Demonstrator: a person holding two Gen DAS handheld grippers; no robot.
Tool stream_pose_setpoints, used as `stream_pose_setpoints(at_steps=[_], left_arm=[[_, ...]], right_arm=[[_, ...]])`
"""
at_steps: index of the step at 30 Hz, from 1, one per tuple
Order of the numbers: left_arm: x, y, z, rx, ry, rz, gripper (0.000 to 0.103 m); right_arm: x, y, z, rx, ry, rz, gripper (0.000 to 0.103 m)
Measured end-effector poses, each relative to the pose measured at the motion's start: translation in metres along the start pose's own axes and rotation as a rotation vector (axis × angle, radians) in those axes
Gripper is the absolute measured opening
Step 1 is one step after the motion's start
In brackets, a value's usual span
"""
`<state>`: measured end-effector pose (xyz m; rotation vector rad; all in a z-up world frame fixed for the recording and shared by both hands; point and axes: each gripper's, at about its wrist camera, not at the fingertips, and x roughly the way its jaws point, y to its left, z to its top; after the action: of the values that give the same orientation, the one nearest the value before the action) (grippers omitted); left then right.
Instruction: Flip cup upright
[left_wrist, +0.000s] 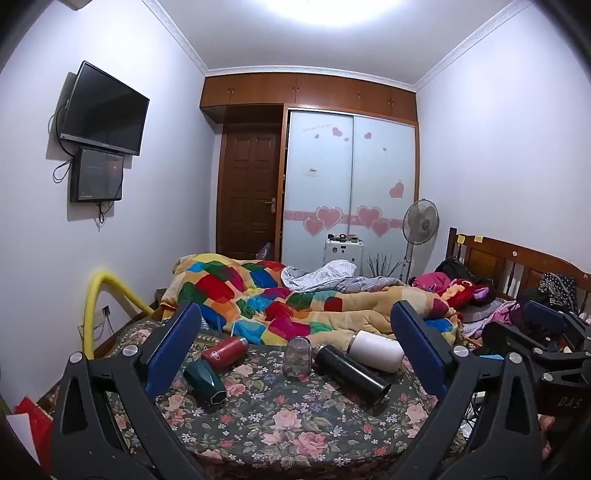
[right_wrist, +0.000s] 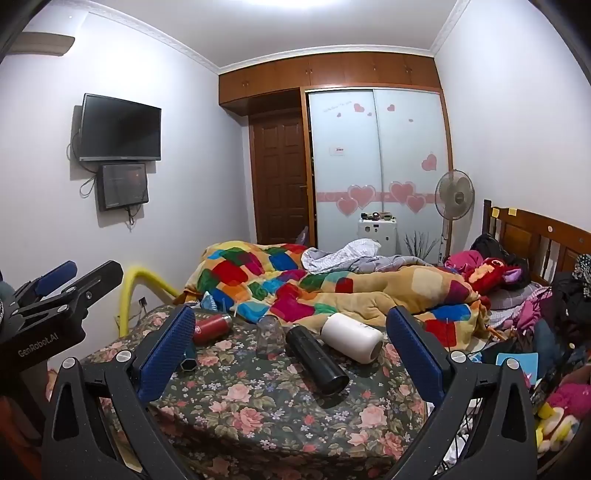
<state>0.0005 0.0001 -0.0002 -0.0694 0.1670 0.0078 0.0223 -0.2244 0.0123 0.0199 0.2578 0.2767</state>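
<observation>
A clear glass cup (left_wrist: 296, 356) stands mouth down on the floral bedspread (left_wrist: 295, 428); it also shows in the right wrist view (right_wrist: 268, 337). Around it lie a red flask (left_wrist: 225, 352), a dark green cup (left_wrist: 204, 382), a black flask (left_wrist: 351, 373) and a white flask (left_wrist: 376, 349), all on their sides. My left gripper (left_wrist: 295, 350) is open, held back from the cups, with nothing between its blue pads. My right gripper (right_wrist: 291, 350) is open and empty too, at a similar distance. The green cup (right_wrist: 189, 360) is mostly hidden behind the right gripper's left finger.
A rumpled multicoloured quilt (left_wrist: 295, 302) lies just behind the cups. Clothes and toys (right_wrist: 535, 306) pile up at the right by the wooden headboard (left_wrist: 509, 262). A yellow padded rail (left_wrist: 96, 306) stands at the left bed edge. The right gripper shows at the right edge of the left wrist view (left_wrist: 546, 343).
</observation>
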Motion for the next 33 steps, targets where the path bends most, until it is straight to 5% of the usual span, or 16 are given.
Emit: stream_pose_setpoints(at_steps=[33], left_arm=[[0.0018,0.0054,-0.0066,0.003,0.008,-0.002,0.103]], right_arm=[[-0.0033,0.0099,0.0031,-0.008,-0.001,0.001,0.103]])
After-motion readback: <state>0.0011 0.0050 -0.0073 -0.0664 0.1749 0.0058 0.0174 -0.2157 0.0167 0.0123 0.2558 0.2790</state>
